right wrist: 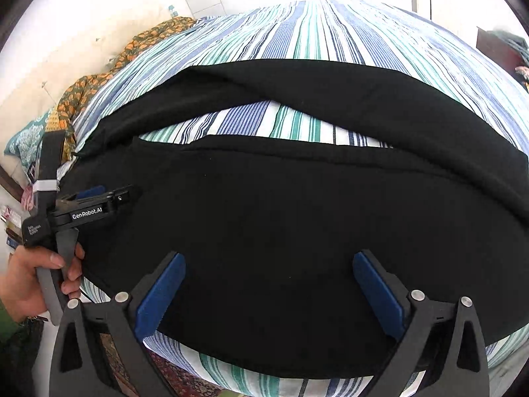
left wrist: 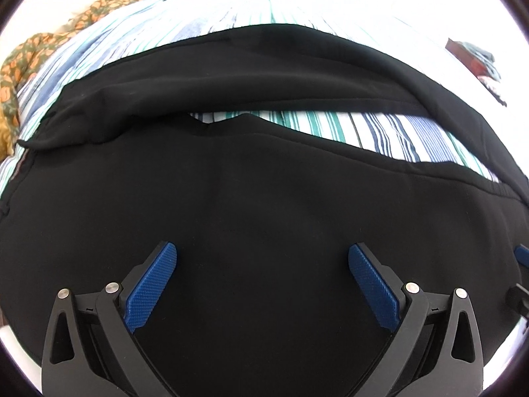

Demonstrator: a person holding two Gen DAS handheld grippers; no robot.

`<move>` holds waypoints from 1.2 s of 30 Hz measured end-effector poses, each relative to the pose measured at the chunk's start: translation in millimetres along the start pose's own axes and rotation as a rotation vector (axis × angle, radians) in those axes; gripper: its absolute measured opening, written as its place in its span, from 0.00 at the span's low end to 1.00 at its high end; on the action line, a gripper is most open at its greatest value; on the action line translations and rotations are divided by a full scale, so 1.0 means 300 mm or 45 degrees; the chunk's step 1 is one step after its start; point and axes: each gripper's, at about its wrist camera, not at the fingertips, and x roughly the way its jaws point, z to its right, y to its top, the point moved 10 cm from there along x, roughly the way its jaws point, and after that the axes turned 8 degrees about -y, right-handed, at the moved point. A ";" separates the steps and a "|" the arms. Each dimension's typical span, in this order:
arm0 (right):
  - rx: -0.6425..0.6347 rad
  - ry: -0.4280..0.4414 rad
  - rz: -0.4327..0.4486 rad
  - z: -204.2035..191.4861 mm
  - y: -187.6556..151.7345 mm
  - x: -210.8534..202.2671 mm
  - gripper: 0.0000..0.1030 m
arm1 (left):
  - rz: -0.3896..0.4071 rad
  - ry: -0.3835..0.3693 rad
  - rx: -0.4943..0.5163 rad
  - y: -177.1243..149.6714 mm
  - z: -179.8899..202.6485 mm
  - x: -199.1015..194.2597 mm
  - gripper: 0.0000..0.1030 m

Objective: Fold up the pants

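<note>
The black pants [right wrist: 264, 231] lie spread across a bed covered by a striped sheet [right wrist: 330, 39], with the two legs parted so that a wedge of sheet shows between them; the near leg fills the foreground and the far leg curves behind it. The right gripper [right wrist: 268, 284] hovers over the near leg with its jaws spread wide and nothing between the blue pads [right wrist: 158, 297]. The left gripper [left wrist: 263, 284] is likewise wide open above the same black cloth and holds nothing; in the right wrist view a hand [right wrist: 29, 284] grips its handle near the pants' left end. The main risk, as I judge it, is a poor pinch: the fabric is dark and flat, so closing on a single layer, or catching the sheet beneath along with the pants, would drag the bedding or leave the fold lopsided. The soft mattress may also give under pressure and let the cloth slip. A bunched orange-patterned cloth [right wrist: 132, 46] lies at the bed's far left edge, beside a pale wall [right wrist: 82, 16], and dark furniture [right wrist: 496, 49] stands at the far right.
</note>
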 end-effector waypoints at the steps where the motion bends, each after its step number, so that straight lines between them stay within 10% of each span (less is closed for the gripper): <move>1: -0.014 -0.008 -0.002 -0.002 -0.003 -0.001 0.99 | -0.010 0.001 -0.015 0.000 0.004 -0.005 0.99; 23: 0.222 0.050 0.155 0.089 0.058 -0.075 0.99 | 0.245 0.037 -0.101 0.015 -0.142 -0.166 0.99; 30: 0.420 0.158 0.345 0.185 0.123 -0.187 0.99 | 0.172 0.086 -0.136 -0.003 -0.185 -0.098 0.99; 36: 0.602 0.173 0.238 0.281 0.115 -0.111 0.92 | 0.165 0.106 -0.087 -0.023 -0.169 -0.085 0.99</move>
